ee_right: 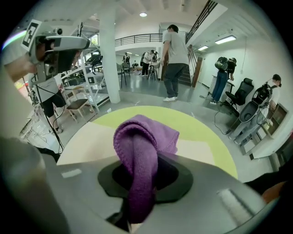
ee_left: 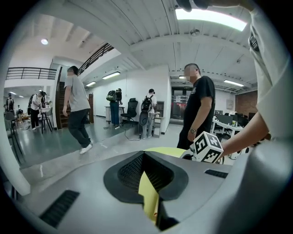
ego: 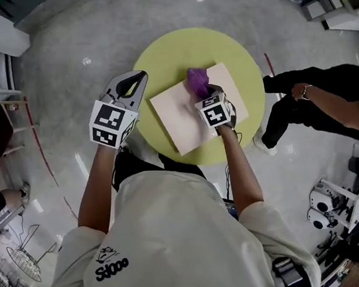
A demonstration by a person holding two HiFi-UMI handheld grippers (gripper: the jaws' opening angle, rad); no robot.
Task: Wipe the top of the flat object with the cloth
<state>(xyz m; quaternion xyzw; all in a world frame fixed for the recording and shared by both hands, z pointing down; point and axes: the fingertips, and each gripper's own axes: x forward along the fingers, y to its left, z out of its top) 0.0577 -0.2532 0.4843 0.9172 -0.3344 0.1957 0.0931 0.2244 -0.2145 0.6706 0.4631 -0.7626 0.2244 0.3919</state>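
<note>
**Purple, beige, lime and grey**

On my screens the cloth (ee_right: 139, 151) is one solid deep purple, with no print. The flat board (ego: 183, 123) at the middle of the table is a plain pale pinkish beige. The round table (ego: 168, 50) itself is an even yellow-green. All round the table the floor (ego: 87, 27) is mottled light grey, with thin red lines (ego: 41, 153) left of the table. The left gripper (ego: 132, 84) and right gripper (ego: 206, 93) have light grey bodies, black jaw pads and cubes patterned in black-and-white squares. The wearer's shirt (ego: 178, 237), below the table, is cream with a small black print. Right of the table, a bystander (ego: 328, 89) wears black.
</note>
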